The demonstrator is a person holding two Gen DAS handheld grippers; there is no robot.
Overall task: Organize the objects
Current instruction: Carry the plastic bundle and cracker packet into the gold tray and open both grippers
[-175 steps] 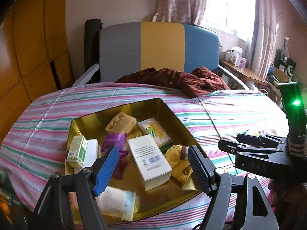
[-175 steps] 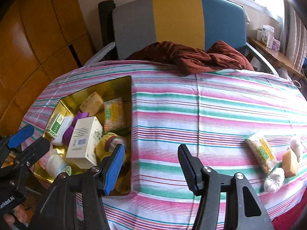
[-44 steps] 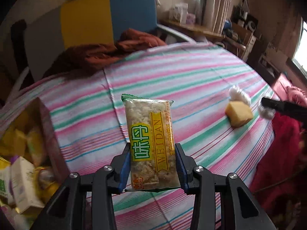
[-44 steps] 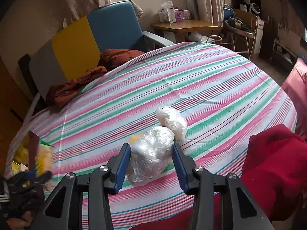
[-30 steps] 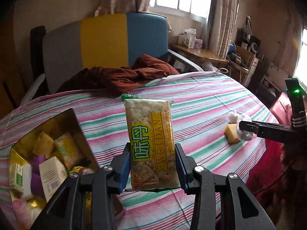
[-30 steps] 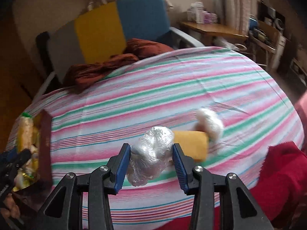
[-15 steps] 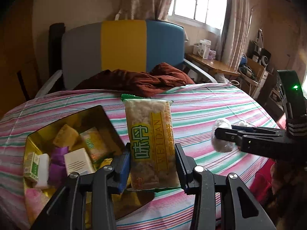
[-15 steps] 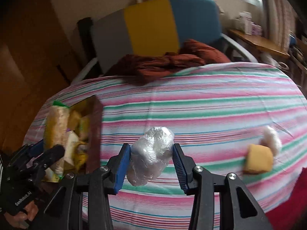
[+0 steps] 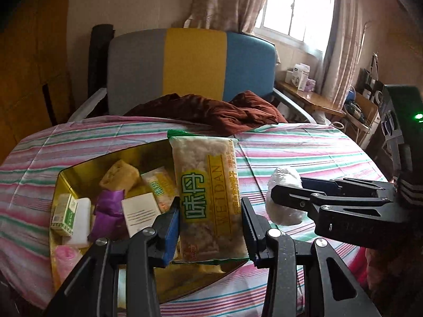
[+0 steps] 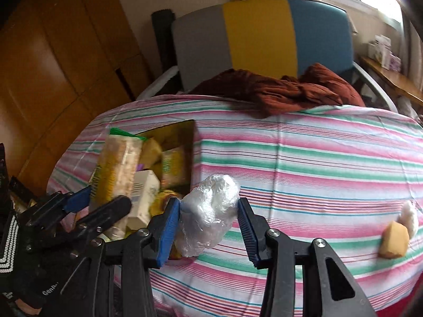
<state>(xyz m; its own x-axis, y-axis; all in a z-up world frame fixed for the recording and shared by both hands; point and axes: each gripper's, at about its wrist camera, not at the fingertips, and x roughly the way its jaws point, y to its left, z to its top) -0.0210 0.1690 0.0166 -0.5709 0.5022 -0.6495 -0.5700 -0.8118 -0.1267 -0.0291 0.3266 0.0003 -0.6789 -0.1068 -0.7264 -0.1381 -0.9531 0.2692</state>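
Upright, green-yellow snack packet [image 9: 208, 198], crinkly plastic-wrapped white bundle [image 10: 207, 215]

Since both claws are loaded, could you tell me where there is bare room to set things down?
The gold tray is crowded; its far corner behind the sponge looks barest. The striped cloth lies bare between the tray's right wall, the brown garment and the yellow block.

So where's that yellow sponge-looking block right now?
In the right wrist view, the yellow block lies on the striped tablecloth at the far right, touching a white wrapped bundle.
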